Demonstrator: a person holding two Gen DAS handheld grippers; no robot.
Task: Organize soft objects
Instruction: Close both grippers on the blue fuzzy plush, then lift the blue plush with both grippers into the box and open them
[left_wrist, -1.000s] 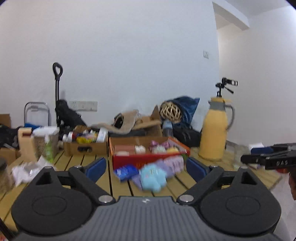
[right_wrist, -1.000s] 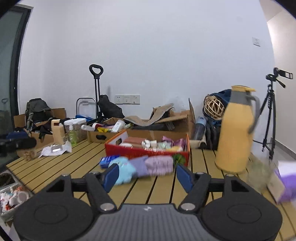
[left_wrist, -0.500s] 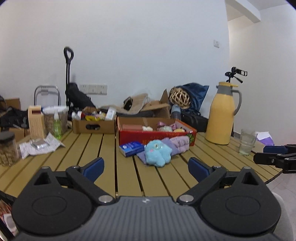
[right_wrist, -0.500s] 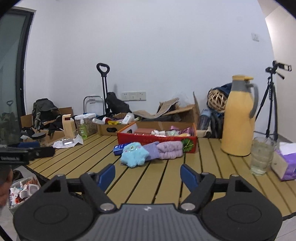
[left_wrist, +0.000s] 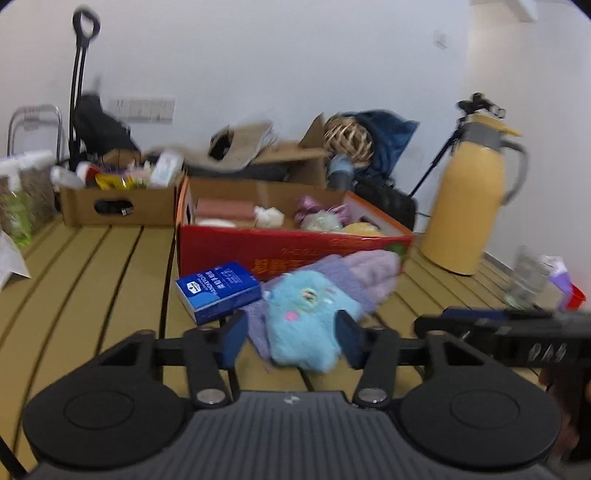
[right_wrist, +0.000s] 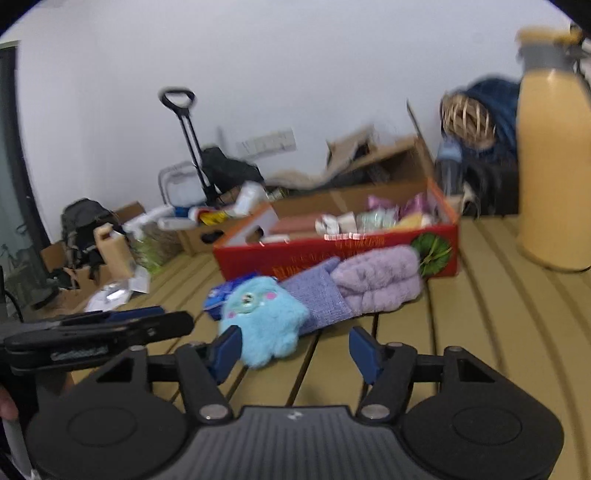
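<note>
A light blue plush toy (left_wrist: 306, 317) lies on the slatted wooden table (left_wrist: 103, 295), resting on a lavender knit cloth (left_wrist: 332, 271) beside a folded lilac fuzzy cloth (left_wrist: 376, 273). My left gripper (left_wrist: 291, 341) frames the toy's near end; its jaws are closing and the pads are not pressing on it. My right gripper (right_wrist: 295, 349) comes in from the right, jaws also closing, with the plush toy (right_wrist: 262, 317) by its left finger and bare table between the pads. Behind stands a red box (left_wrist: 288, 251) holding several soft items.
A small blue packet (left_wrist: 218, 291) leans by the toy. A yellow thermos jug (left_wrist: 469, 206) and a drinking glass (left_wrist: 524, 277) stand at the right. A brown cardboard box (left_wrist: 118, 203) of bottles sits at the back left. Bags and boxes crowd the wall.
Both grippers have moved forward and down over the table, up to the blue toy. Both pairs of jaws have narrowed. The toy and cloths lie where they were.
</note>
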